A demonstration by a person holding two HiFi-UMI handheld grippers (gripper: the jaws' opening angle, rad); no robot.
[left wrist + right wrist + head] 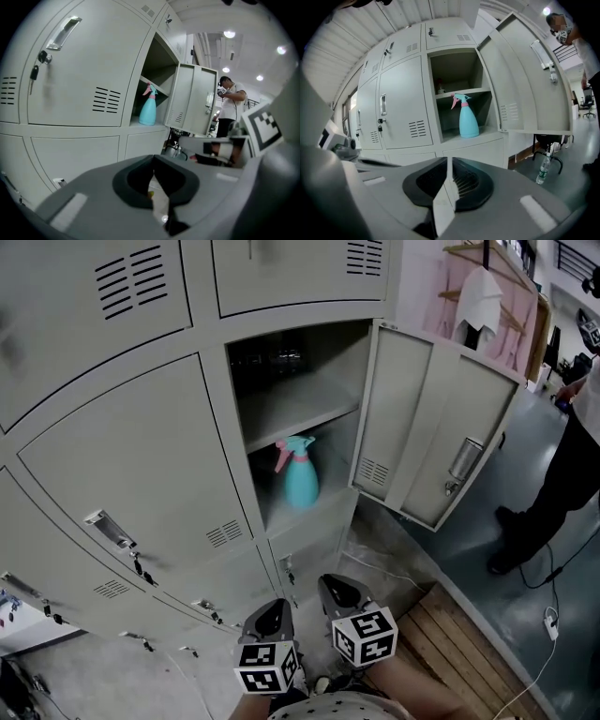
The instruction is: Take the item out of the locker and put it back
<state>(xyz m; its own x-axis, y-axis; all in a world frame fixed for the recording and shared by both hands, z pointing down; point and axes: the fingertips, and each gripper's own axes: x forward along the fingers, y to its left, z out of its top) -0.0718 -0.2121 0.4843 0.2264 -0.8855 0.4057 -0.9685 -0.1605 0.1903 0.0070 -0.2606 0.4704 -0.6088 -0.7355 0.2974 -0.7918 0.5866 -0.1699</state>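
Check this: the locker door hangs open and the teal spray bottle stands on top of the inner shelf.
Wrong in one respect: the teal spray bottle stands under the inner shelf, on the compartment floor, as the right gripper view shows. The locker door does hang open.

Spray bottle [302, 482]: pale turquoise, bell-shaped body with a pink trigger on its frame-left side. It stands upright on the floor of the open locker [225, 399] compartment, centre of the head view, under the inner shelf [300, 409].

Locker: light grey metal. Its door [436, 432] is swung wide to frame right, with a louvred vent low on the inner face.
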